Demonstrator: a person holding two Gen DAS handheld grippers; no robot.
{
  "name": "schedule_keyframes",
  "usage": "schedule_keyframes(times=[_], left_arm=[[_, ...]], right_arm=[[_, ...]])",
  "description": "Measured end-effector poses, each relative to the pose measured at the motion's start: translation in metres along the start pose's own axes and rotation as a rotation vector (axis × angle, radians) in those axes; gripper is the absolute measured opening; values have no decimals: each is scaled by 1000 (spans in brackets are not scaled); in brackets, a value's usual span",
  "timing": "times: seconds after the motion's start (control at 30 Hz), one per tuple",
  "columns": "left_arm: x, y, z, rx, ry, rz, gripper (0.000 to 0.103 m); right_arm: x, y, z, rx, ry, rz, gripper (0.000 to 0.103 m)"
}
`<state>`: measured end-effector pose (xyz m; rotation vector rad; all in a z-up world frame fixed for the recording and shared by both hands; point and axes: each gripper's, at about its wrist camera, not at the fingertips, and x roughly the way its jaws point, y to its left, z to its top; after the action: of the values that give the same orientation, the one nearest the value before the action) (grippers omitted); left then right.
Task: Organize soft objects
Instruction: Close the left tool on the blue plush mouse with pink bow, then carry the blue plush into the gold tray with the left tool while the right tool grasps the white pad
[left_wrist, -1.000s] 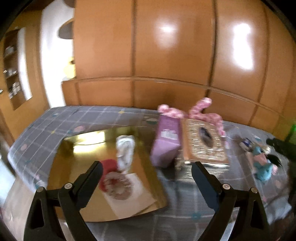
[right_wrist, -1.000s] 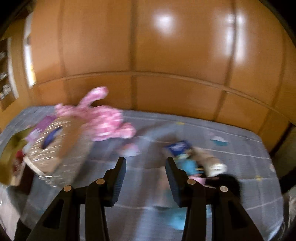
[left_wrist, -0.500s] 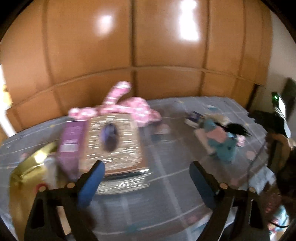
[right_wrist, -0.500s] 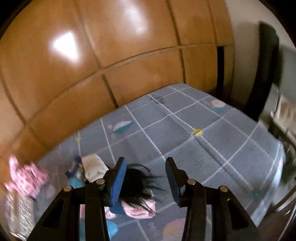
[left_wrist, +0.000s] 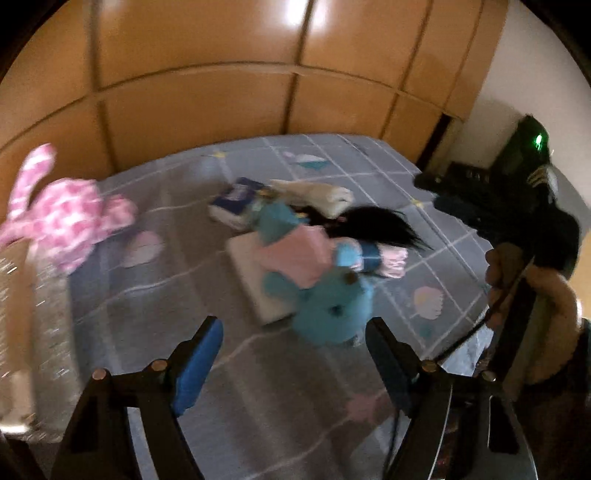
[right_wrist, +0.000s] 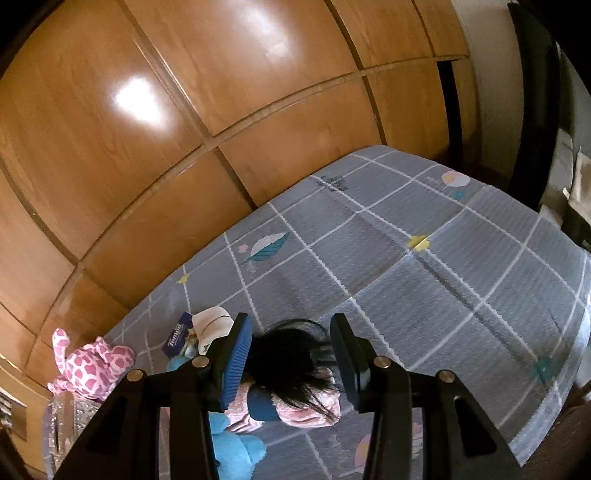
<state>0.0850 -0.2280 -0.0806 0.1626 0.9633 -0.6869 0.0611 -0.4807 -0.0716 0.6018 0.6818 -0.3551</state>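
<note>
The right gripper (right_wrist: 291, 354) hovers unclenched astride the doll (right_wrist: 291, 373) on the bed (right_wrist: 443, 266). The left gripper (left_wrist: 295, 362), jaws just closing on nothing, nears the blue plush (left_wrist: 328, 306). Both probably light, squashy; grab mid-body.

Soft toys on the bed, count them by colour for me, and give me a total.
Pink and white spotted plush toy: 1
Blue plush toy: 1
Black-haired doll in pink: 1
Total: 3
</note>
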Motion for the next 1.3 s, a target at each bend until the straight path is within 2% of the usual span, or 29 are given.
schedule_keyframes(times=[0.17,0.4,0.43,0.47,0.53,0.6,0.73,0.97,1.13,1.3], left_arm=[[38,-26,9,43,56,16,81],[76,-29,20,43,104,55,80],[80,-29,20,42,110,54,77],[84,-28,20,35,115,28,62],[85,-26,19,27,114,-10,57],[79,-23,16,27,87,-30,50],[58,-12,9,13,46,-68,49],[28,1,16,49,-1,-58,49],[-5,29,51,39,-89,-9,49],[-51,89,99,-48,-212,97,49]], right_arm=[[-1,-3,-1,17,6,30,44],[1,-7,-1,54,24,56,44],[1,-7,-1,55,25,56,44],[2,-8,-1,55,26,55,44],[2,-8,-1,54,27,53,44],[4,-8,-1,54,33,55,44],[6,-7,-3,43,47,53,44],[14,1,-7,2,95,44,44],[20,7,-11,-41,116,18,44],[25,16,-16,-96,137,-4,44]])
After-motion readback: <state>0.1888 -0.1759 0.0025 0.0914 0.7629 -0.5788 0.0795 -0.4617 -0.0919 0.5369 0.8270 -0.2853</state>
